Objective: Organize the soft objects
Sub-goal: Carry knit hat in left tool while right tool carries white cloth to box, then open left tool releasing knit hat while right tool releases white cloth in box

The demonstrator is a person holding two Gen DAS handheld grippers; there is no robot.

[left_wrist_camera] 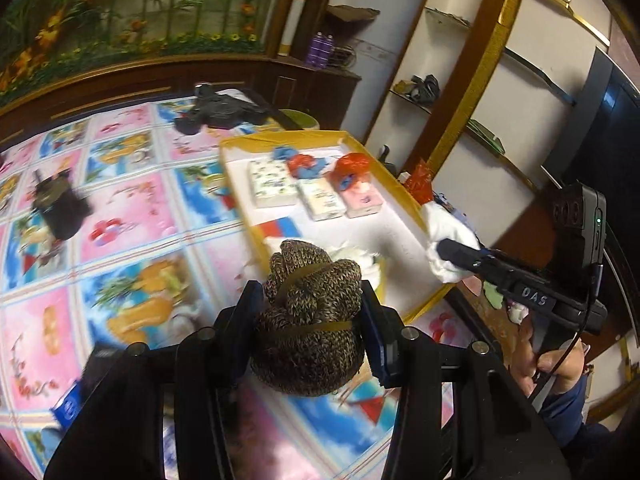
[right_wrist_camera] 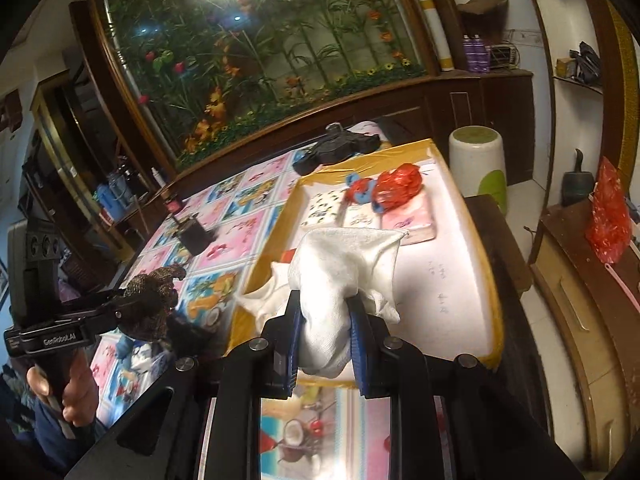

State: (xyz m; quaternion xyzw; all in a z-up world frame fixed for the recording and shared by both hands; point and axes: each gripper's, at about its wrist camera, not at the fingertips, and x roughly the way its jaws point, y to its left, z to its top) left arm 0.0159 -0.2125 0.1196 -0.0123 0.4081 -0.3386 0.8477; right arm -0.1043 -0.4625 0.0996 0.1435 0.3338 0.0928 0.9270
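My left gripper (left_wrist_camera: 310, 312) is shut on a brown knitted bundle (left_wrist_camera: 310, 316) tied with a band, held above the patterned tablecloth just short of the yellow-rimmed white tray (left_wrist_camera: 400, 240). My right gripper (right_wrist_camera: 324, 320) is shut on a white cloth (right_wrist_camera: 340, 276), which hangs over the tray's near end (right_wrist_camera: 460, 292). Each wrist view shows the other gripper: the right one (left_wrist_camera: 452, 256) with its white cloth (left_wrist_camera: 444, 236) at the tray's right rim, the left one (right_wrist_camera: 132, 312) with the brown bundle (right_wrist_camera: 154, 304) off to the left. Three tissue packs (left_wrist_camera: 316, 192) and red and blue crumpled bags (left_wrist_camera: 348, 168) lie in the tray.
A black box (left_wrist_camera: 60, 208) stands on the tablecloth (left_wrist_camera: 120, 240) at the left, and a dark device (left_wrist_camera: 218, 110) lies at its far end. A white and green stool (right_wrist_camera: 476, 164) stands beyond the tray. Shelves (left_wrist_camera: 460, 120) and a wooden cabinet with a red bag (right_wrist_camera: 606, 216) lie to the right.
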